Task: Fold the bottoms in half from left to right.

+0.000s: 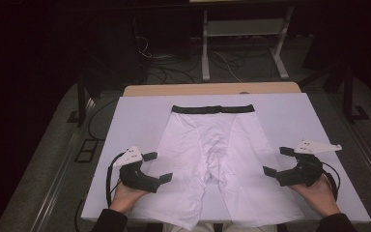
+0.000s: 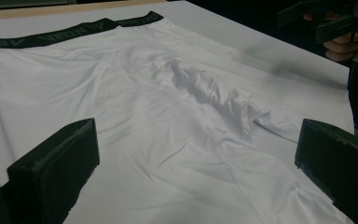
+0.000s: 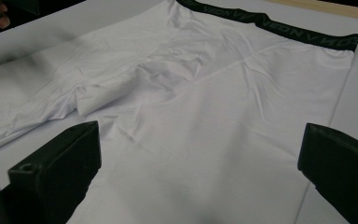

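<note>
A: Where do the white shorts lie?
B: Flat on the white bench, black waistband at the far side, both legs reaching toward the person; the leg ends hang just over the near edge. The cloth puckers at the crotch seam.

A: And the left hand-held gripper?
B: At the outer edge of the left leg, jaws spread wide and pointing inward across the cloth, holding nothing. Whether they touch the cloth cannot be told.

A: The right hand-held gripper?
B: Just beside the right leg's outer edge, over bare bench, jaws likewise wide and empty. Its own view looks along the shorts toward the waistband.
</note>
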{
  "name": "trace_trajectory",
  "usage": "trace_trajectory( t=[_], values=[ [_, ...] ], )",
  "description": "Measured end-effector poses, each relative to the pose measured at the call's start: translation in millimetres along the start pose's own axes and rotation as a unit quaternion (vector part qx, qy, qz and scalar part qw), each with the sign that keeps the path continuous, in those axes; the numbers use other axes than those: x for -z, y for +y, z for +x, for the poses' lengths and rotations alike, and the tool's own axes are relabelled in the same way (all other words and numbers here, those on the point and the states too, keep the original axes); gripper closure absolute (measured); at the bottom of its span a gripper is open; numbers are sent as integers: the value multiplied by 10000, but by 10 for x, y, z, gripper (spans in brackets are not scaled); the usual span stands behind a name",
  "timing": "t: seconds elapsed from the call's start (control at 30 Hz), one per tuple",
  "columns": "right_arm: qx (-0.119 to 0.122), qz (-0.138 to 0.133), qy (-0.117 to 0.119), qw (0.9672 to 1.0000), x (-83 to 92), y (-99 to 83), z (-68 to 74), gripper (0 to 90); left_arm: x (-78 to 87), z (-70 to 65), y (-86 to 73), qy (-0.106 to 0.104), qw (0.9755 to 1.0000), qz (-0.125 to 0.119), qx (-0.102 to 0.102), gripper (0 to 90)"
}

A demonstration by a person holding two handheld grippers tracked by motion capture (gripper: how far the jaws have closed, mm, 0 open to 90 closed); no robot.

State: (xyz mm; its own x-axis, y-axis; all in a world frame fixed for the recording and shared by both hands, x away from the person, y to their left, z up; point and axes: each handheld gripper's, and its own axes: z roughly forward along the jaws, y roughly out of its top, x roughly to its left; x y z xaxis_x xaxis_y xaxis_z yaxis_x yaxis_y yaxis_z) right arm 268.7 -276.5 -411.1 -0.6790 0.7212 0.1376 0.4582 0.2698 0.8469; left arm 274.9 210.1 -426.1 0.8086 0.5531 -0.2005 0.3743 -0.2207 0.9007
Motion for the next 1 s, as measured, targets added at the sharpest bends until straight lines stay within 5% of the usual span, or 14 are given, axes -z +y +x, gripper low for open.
trace_trajectory(
  t=[1.0],
  values=[
    [264,93,233,9993,-222,485,79,0,11,-15,3,-21,10000,-84,32,0]
  ],
)
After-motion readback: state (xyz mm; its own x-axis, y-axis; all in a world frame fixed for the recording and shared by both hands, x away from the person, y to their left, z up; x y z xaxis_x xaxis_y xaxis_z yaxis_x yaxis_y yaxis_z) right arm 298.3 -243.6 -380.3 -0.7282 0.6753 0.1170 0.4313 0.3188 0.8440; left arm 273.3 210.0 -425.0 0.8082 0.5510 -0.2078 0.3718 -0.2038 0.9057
